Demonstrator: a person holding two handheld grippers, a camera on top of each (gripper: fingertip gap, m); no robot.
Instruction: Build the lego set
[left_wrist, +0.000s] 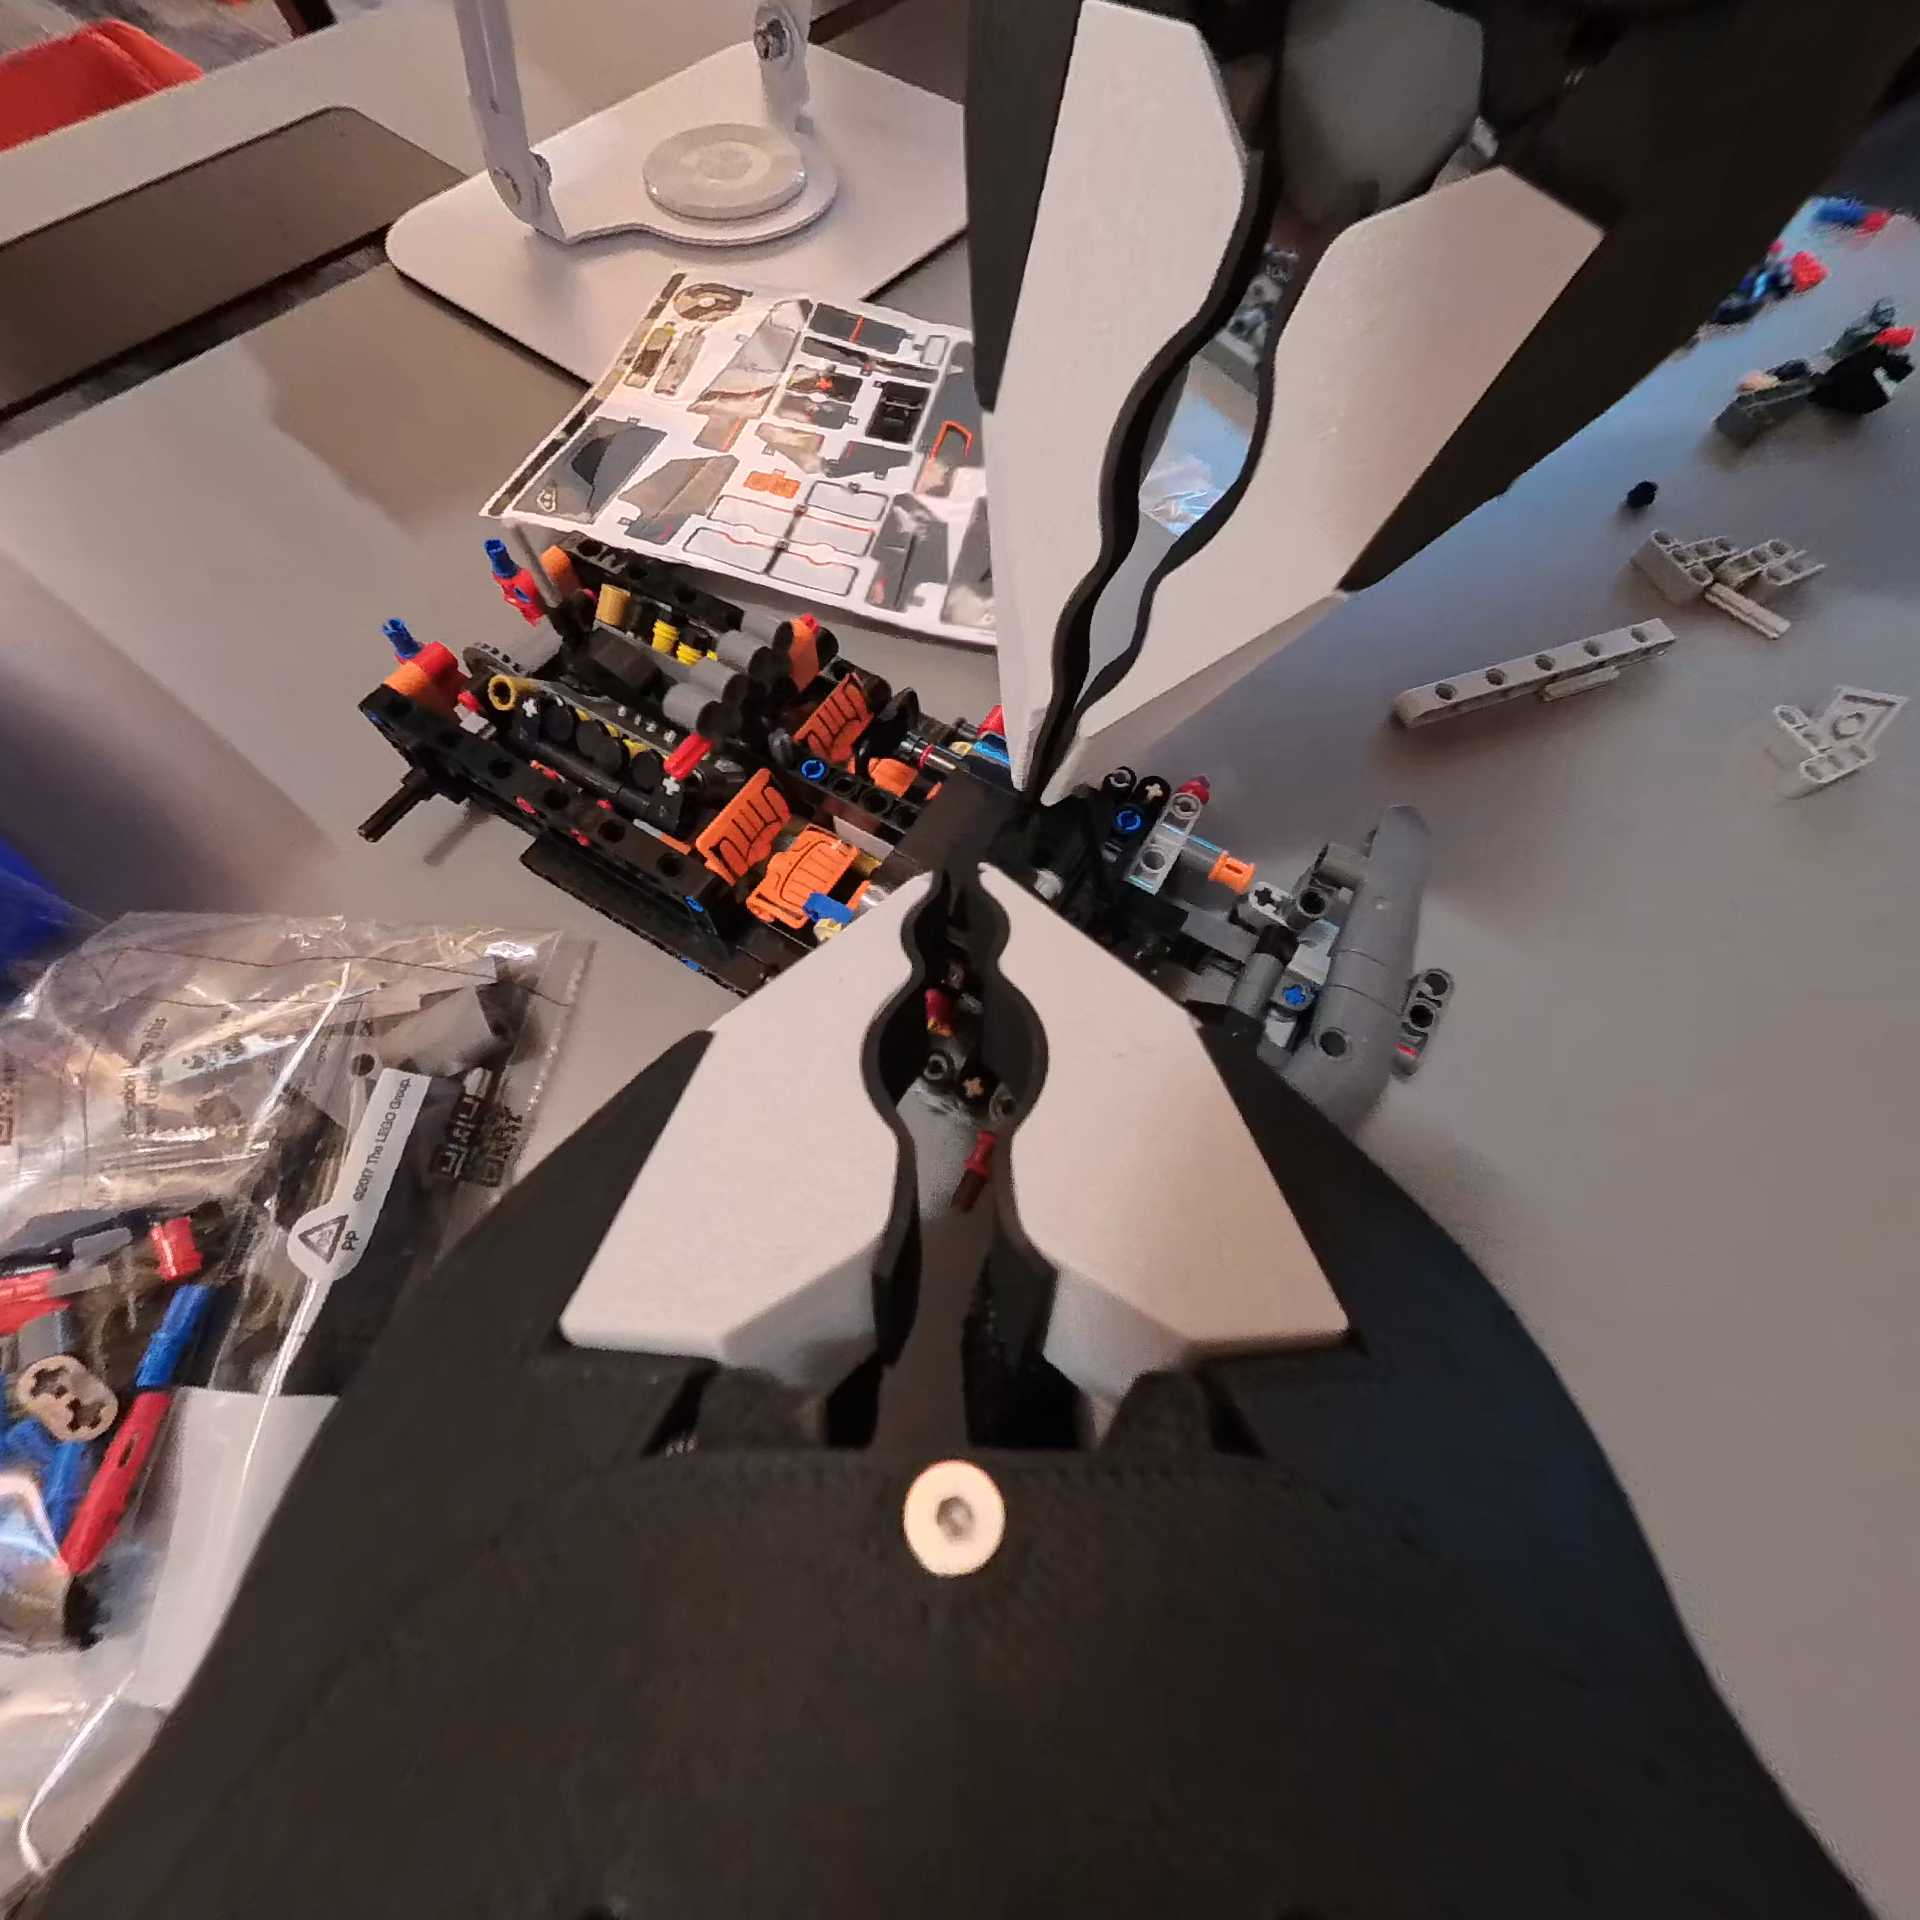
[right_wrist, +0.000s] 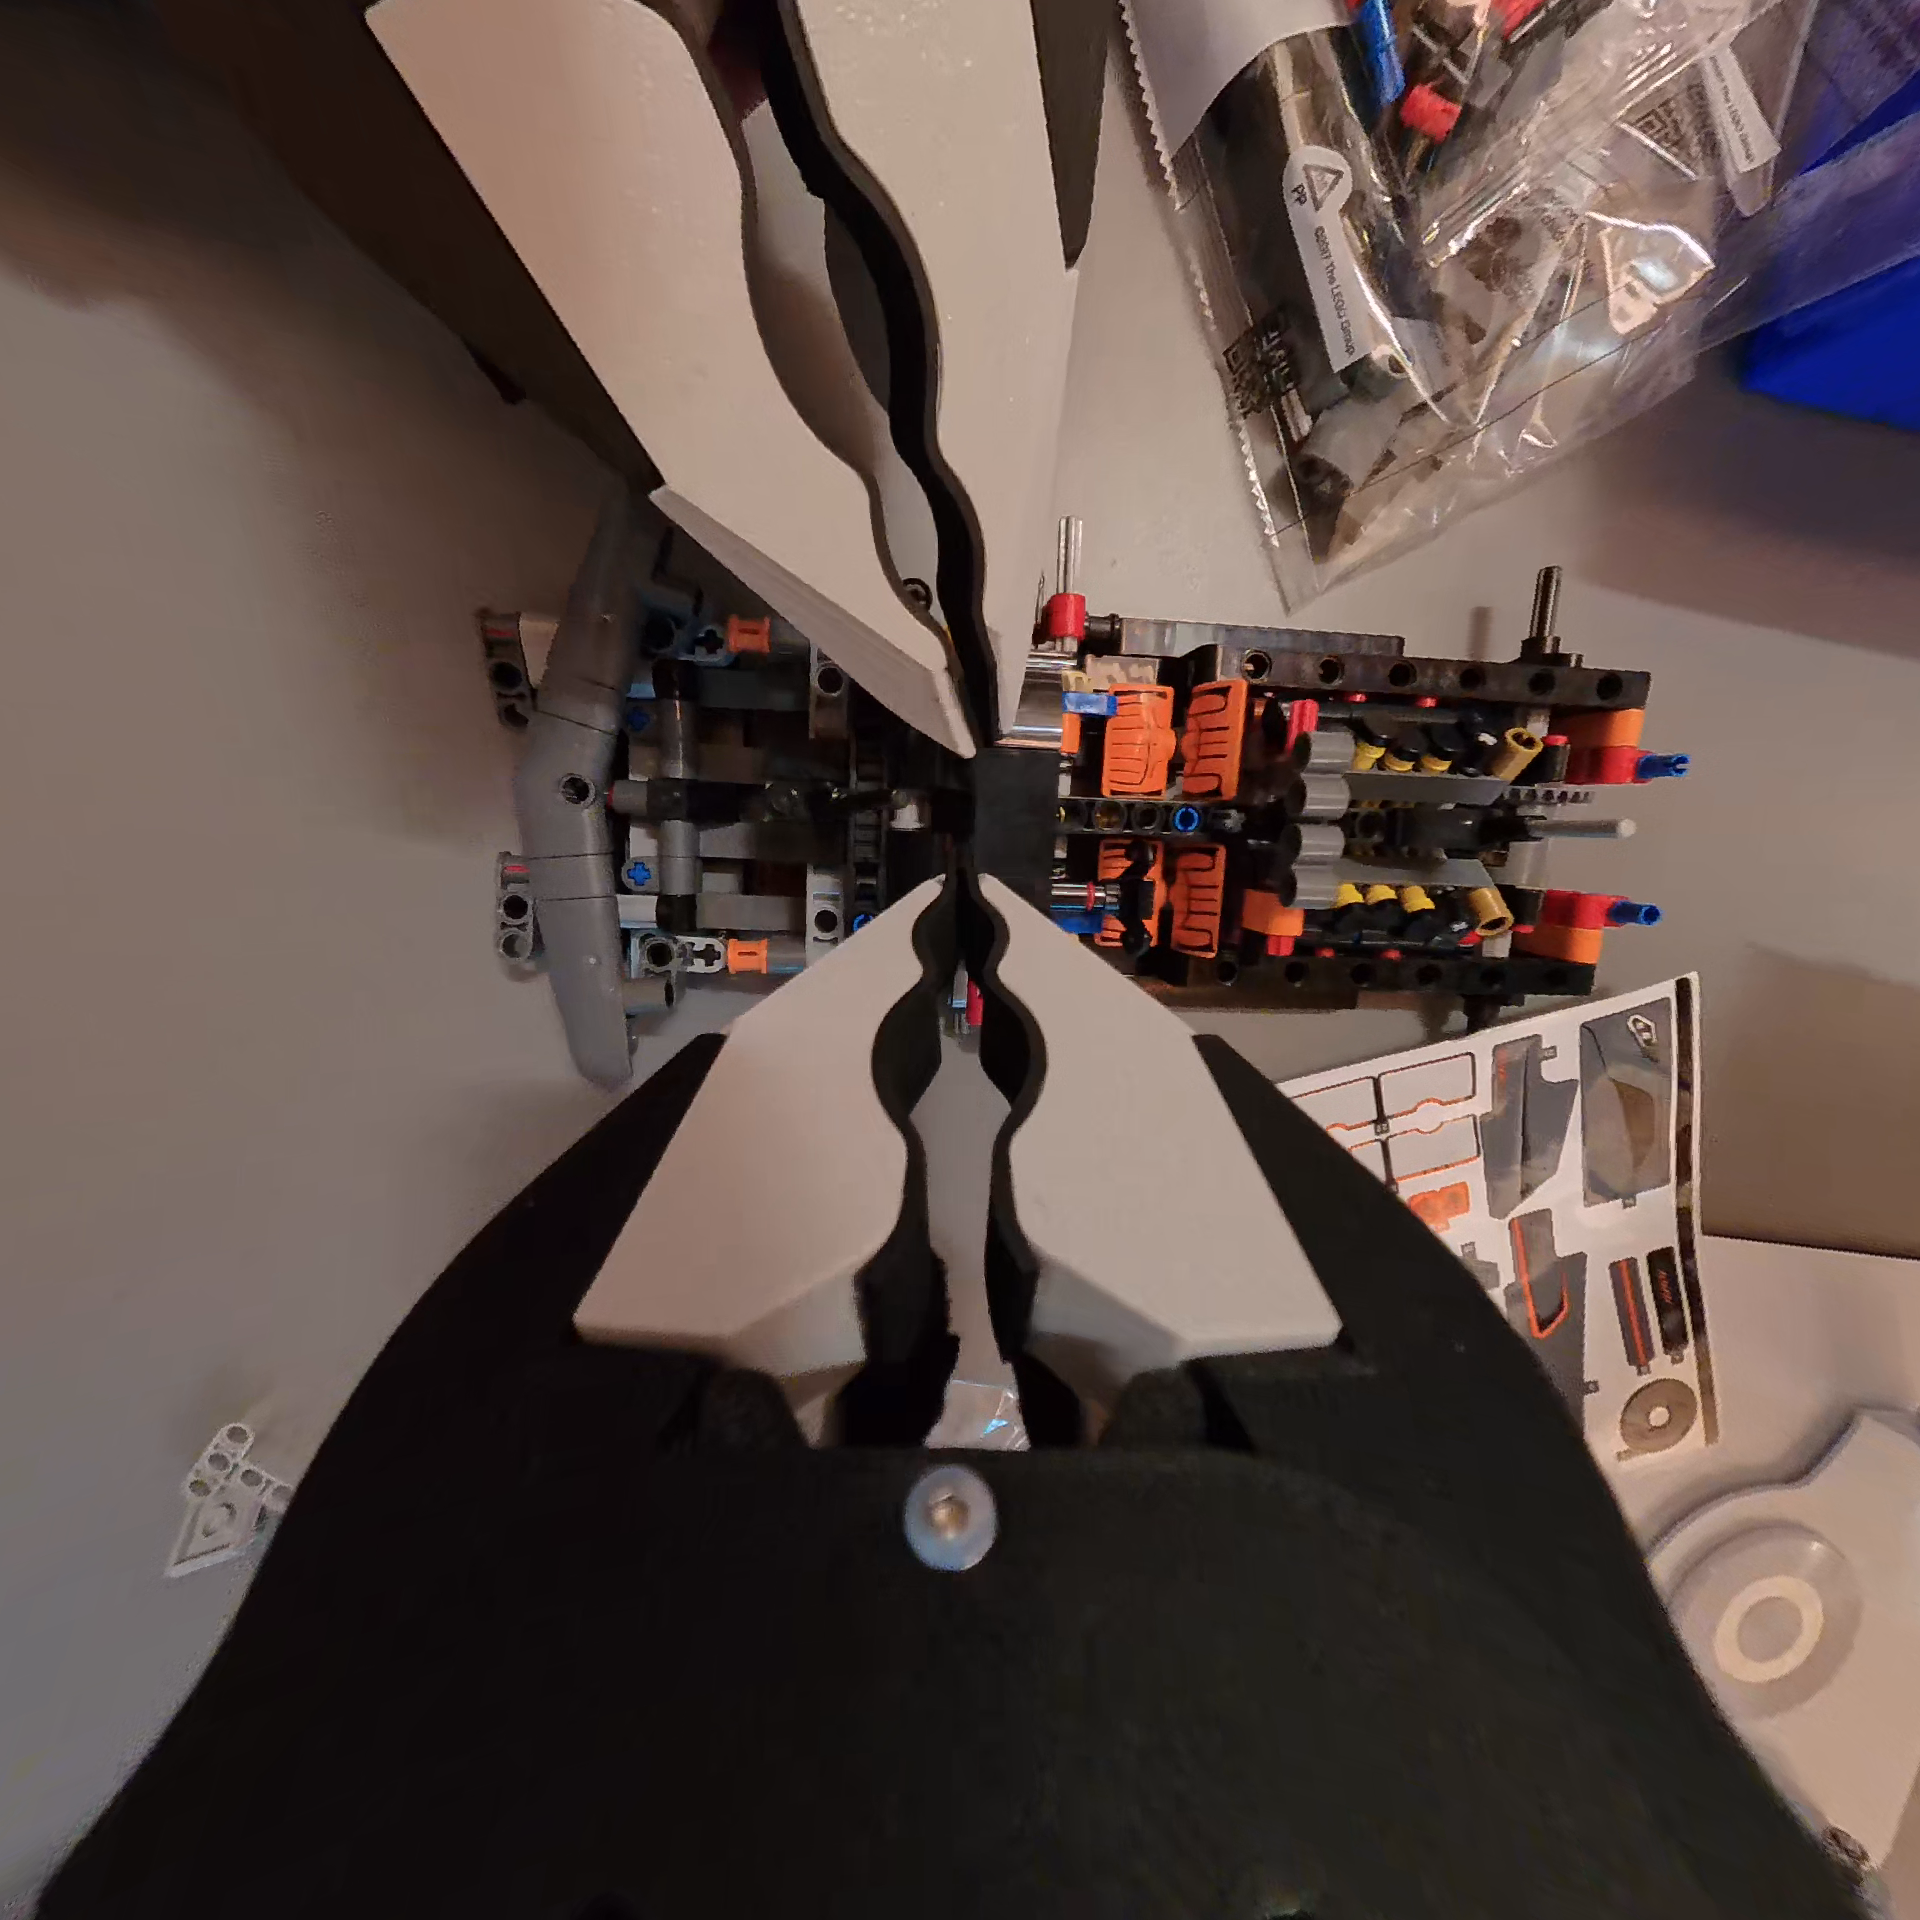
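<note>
While both tools pinch one black block together, the Technic car chassis lies just beneath, awaiting it.

A white stand base is sitting on the grey table at the far edge, with a clear round disc lying on it and a white arm rising from it. A red shape, possibly a chair, is showing blurred beyond the table. A blue bin is sitting at the table's side.
</note>
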